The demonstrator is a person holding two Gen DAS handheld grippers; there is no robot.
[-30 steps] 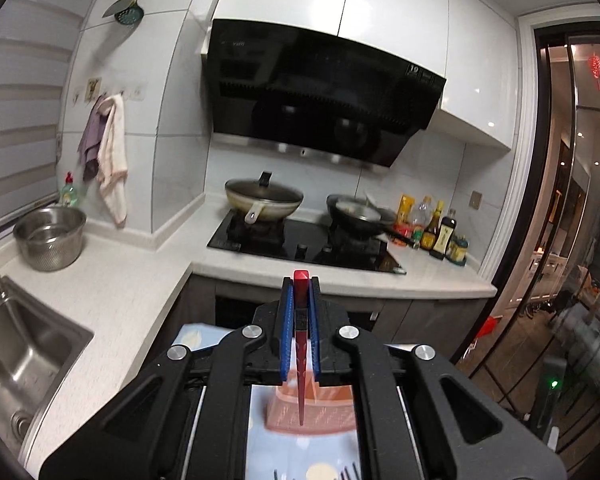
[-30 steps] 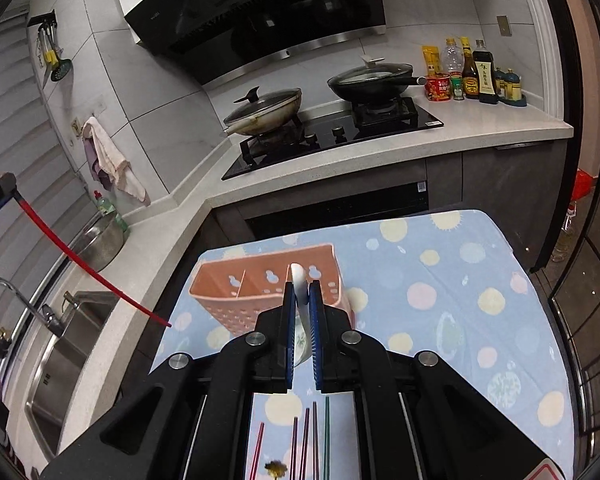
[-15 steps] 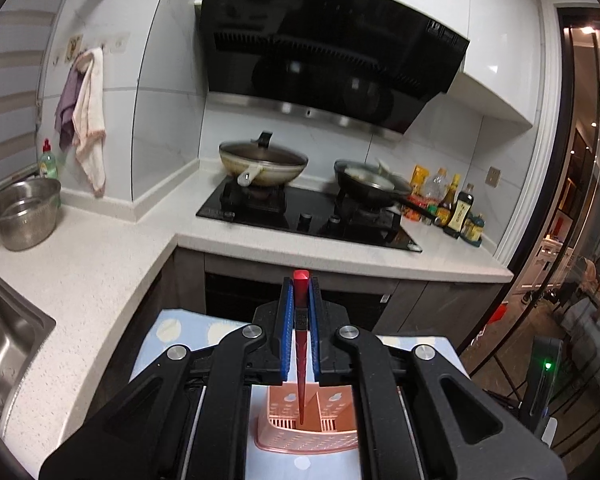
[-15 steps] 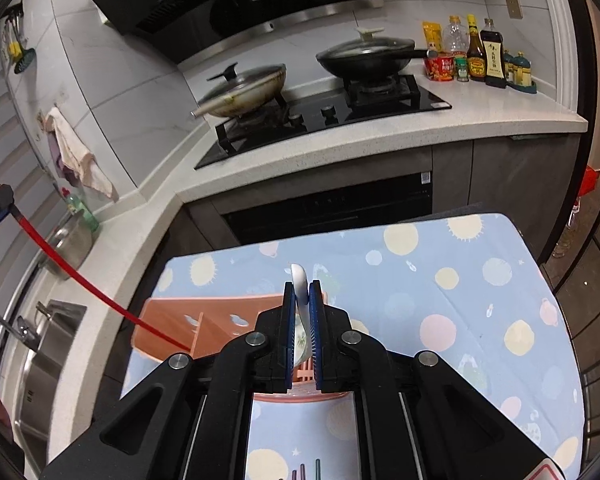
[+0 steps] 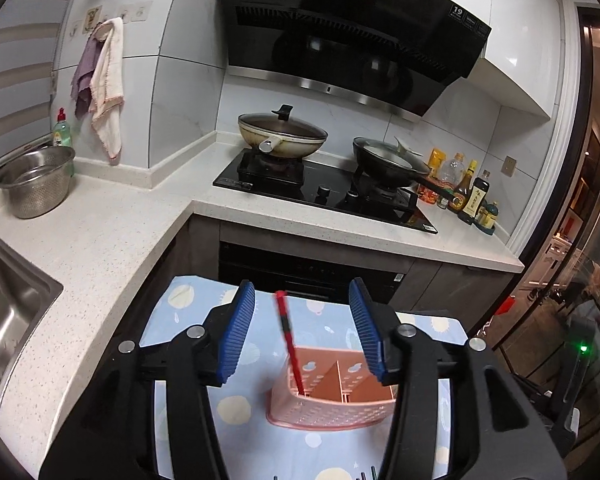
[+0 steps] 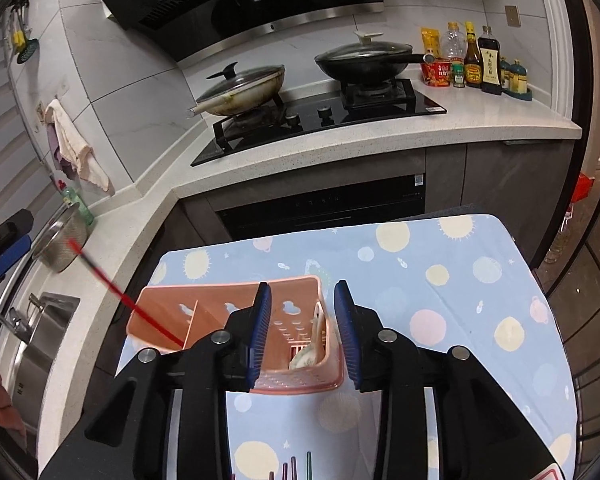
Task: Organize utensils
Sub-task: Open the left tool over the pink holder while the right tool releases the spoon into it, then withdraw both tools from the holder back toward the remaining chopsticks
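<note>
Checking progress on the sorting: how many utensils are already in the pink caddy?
2. A red chopstick leans in the pink caddy's left compartment; a white spoon sits in its right one. The caddy's walls may hide more.

The right tongs (image 6: 302,332) are gaping over the pink basket (image 6: 236,308), where a spoon (image 6: 310,344) and a tilted red chopstick (image 6: 140,312) are resting.

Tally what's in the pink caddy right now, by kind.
Red chopstick: 1, leaning in the left compartment of the pink caddy
White spoon: 1, in the right compartment
Total: 2
</note>
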